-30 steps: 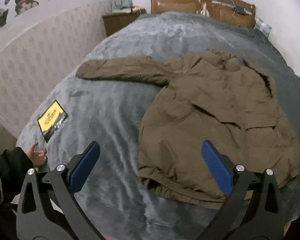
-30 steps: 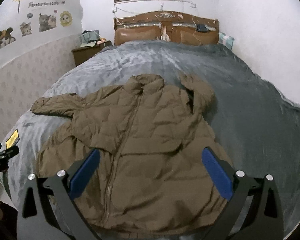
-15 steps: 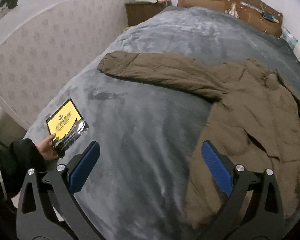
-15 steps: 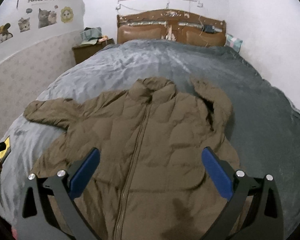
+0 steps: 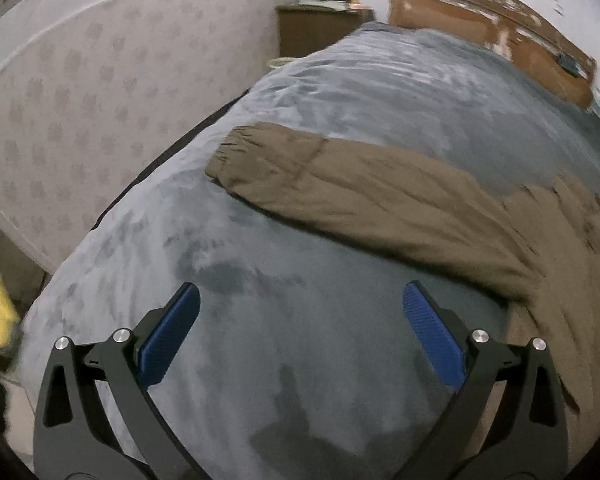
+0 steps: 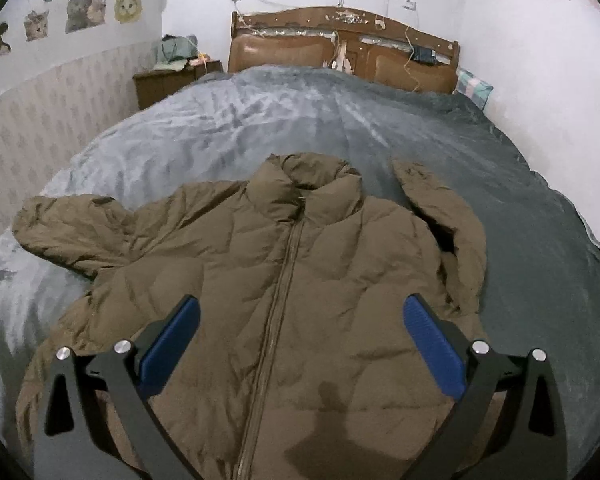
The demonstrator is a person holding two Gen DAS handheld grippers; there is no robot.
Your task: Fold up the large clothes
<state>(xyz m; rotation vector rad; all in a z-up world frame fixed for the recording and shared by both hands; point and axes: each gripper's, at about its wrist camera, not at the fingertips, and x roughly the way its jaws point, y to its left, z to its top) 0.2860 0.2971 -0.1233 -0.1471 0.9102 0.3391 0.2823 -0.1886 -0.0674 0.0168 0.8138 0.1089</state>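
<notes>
Jacket fills the centre of the right wrist view, flat and zipped on the grey blanket. One sleeve stretches toward upper left in the left wrist view (somewhat blurred). Left gripper hangs spread over bare blanket; right gripper hangs spread above the jacket's front, holding nothing.

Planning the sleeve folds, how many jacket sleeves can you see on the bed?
2. The left sleeve stretches out sideways across the blanket; the right sleeve lies bent alongside the jacket body.
</notes>
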